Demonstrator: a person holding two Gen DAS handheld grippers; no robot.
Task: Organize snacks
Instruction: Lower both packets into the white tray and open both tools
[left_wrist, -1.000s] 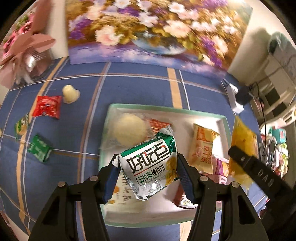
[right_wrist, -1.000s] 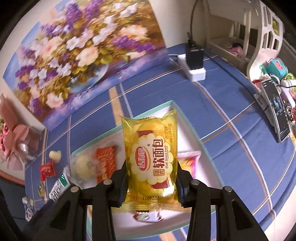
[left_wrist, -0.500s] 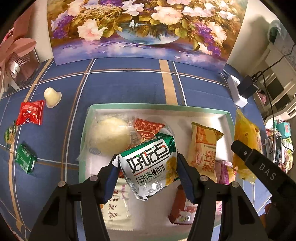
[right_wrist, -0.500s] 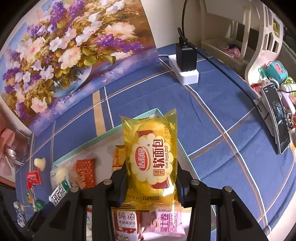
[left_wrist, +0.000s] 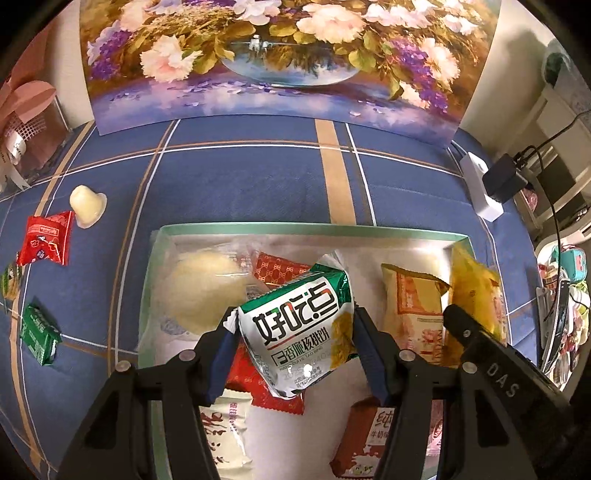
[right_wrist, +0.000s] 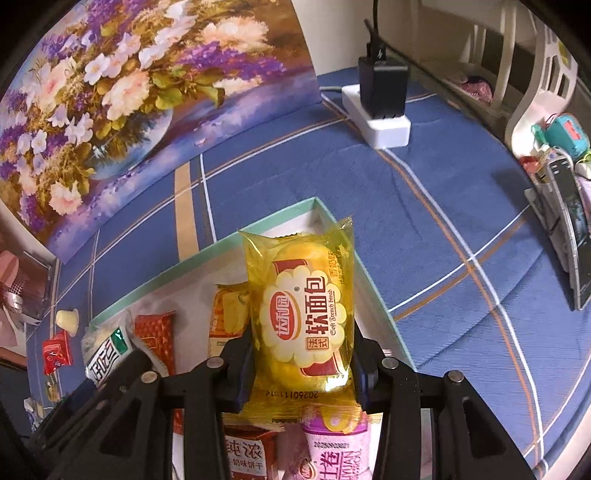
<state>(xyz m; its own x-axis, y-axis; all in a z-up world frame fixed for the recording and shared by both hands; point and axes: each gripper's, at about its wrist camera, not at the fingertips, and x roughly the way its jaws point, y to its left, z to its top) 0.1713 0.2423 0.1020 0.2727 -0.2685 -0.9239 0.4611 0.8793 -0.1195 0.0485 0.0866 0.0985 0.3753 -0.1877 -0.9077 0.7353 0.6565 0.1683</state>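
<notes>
My left gripper (left_wrist: 295, 343) is shut on a green-and-white biscuit packet (left_wrist: 299, 325) and holds it above the middle of the white tray (left_wrist: 314, 230) with a green rim. My right gripper (right_wrist: 301, 365) is shut on a yellow soft-bread packet (right_wrist: 303, 310) and holds it over the tray's right end (right_wrist: 373, 288). That yellow packet also shows in the left wrist view (left_wrist: 476, 295). The tray holds several snacks: a pale round bun (left_wrist: 203, 291), red packets (left_wrist: 277, 267) and an orange packet (left_wrist: 412, 306).
On the blue checked cloth left of the tray lie a jelly cup (left_wrist: 88, 205), a red packet (left_wrist: 46, 238) and a green packet (left_wrist: 38, 334). A flower picture (left_wrist: 280, 55) stands behind. A white power strip with a black charger (right_wrist: 380, 114) lies back right.
Both grippers have moved forward over the tray with their packets still held. The tray and the flower picture look nearer in both views.
</notes>
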